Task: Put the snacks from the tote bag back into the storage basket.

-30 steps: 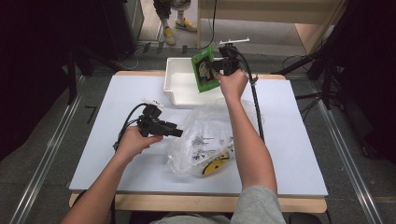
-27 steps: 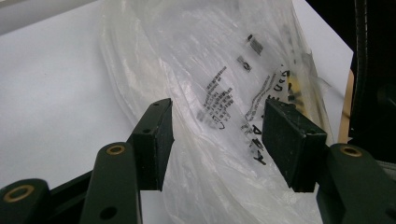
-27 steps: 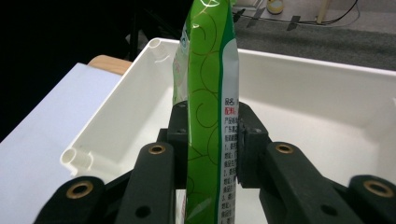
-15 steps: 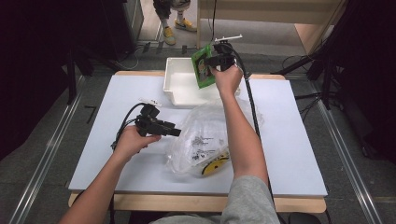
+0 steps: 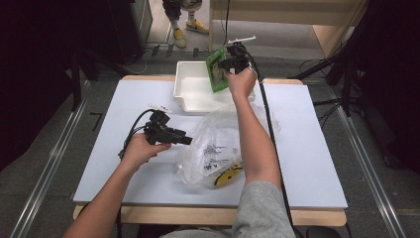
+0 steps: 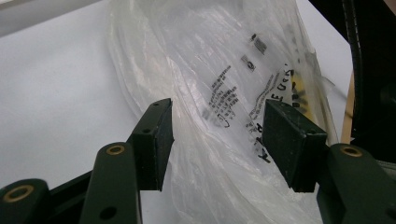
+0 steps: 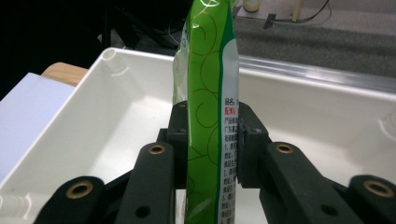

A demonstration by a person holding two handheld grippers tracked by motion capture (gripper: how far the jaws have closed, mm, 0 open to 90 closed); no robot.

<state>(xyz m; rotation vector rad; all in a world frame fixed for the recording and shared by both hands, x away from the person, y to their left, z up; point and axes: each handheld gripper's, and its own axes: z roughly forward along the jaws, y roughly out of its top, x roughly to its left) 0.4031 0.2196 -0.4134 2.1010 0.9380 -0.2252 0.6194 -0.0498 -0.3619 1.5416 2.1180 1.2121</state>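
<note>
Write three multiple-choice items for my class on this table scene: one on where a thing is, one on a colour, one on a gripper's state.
1. Where is the green packet?
A. Over the white tray
B. Inside the clear plastic bag
C. On the floor

2. What colour is the round thing seen through the clear plastic bag?
A. Red
B. Yellow
C. Blue

3. How does the left gripper stand?
A. Shut on the green packet
B. Shut with nothing between its jaws
C. Open, with bag film between the jaws

Key:
1 A: the right gripper view shows the packet held upright by the right gripper with the tray's inside behind it.
2 B: the high view shows yellow through the film.
3 C: the left gripper view shows both pads apart, the bag lying between them.
</note>
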